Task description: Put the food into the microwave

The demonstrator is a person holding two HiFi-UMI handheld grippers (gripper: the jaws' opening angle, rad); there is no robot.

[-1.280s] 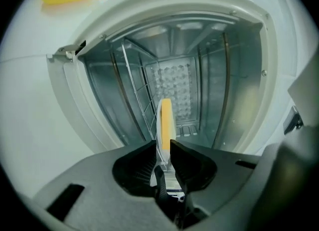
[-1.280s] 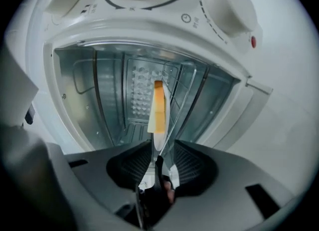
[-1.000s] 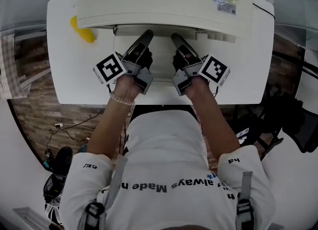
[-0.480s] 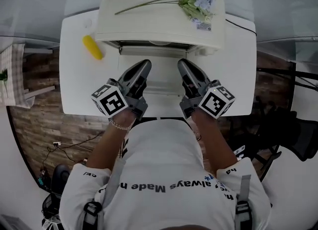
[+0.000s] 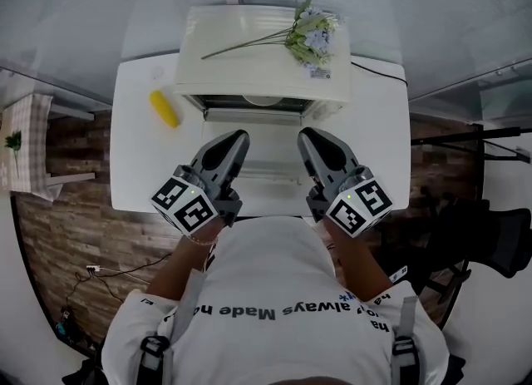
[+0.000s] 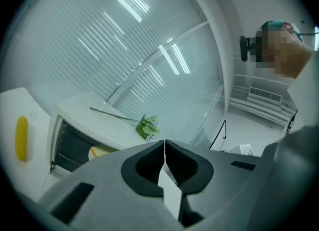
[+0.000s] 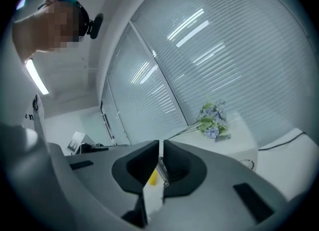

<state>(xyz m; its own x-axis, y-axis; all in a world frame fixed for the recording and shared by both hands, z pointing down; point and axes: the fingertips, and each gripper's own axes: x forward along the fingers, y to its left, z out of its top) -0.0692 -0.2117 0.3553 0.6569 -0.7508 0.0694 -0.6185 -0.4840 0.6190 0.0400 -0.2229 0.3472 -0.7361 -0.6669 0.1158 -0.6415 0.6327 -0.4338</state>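
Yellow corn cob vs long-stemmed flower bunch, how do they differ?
The yellow corn cob lies on the white table, left of the white microwave; the long-stemmed flower bunch lies on the microwave's top. The cob is short and stubby; the bunch long, leafy. Both lie flat.

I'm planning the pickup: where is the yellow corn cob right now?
The yellow corn cob lies on the white table at the head view's left, just beside the open microwave's left side.

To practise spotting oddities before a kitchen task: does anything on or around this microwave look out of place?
Flowers lie flat on top of the microwave, an odd spot for them. A yellow corn cob lies bare on the table left of it, with no plate.
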